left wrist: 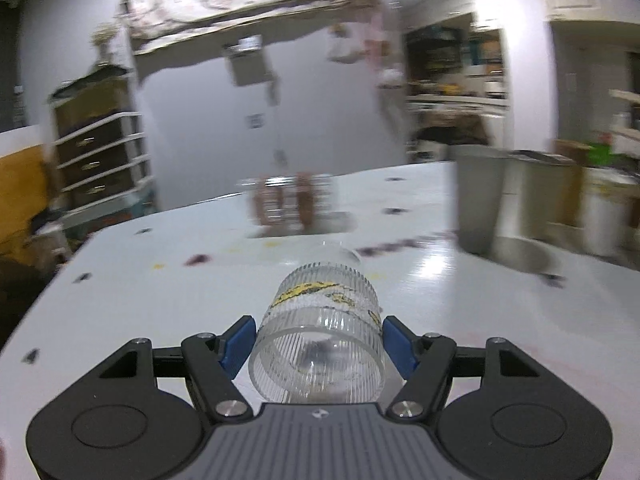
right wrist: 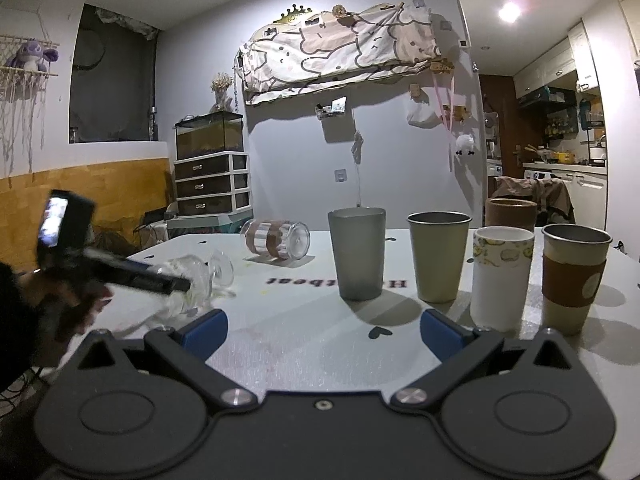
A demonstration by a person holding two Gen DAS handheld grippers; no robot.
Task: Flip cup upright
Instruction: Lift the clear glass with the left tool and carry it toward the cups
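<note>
My left gripper [left wrist: 318, 342] is shut on a clear ribbed glass cup [left wrist: 320, 332] with a yellow print; the cup is tilted, one round end toward the camera, just above the white table [left wrist: 140, 300]. The blue pads [left wrist: 238, 342] press its sides. In the right wrist view the same cup [right wrist: 192, 284] shows at the left, held by the blurred left gripper [right wrist: 178, 283]. My right gripper [right wrist: 322, 330] is open and empty, low over the table. A second clear cup with brown stripes [right wrist: 276, 240] lies on its side farther back, and also shows blurred in the left wrist view [left wrist: 290, 204].
Several upright cups stand in a row: a grey one [right wrist: 357, 252], a beige metal one [right wrist: 438, 254], a white printed one [right wrist: 502, 276], a sleeved one [right wrist: 574, 276], a brown one behind [right wrist: 510, 212]. The grey cup [left wrist: 478, 196] shows blurred right. A drawer unit [right wrist: 212, 182] stands beyond the table.
</note>
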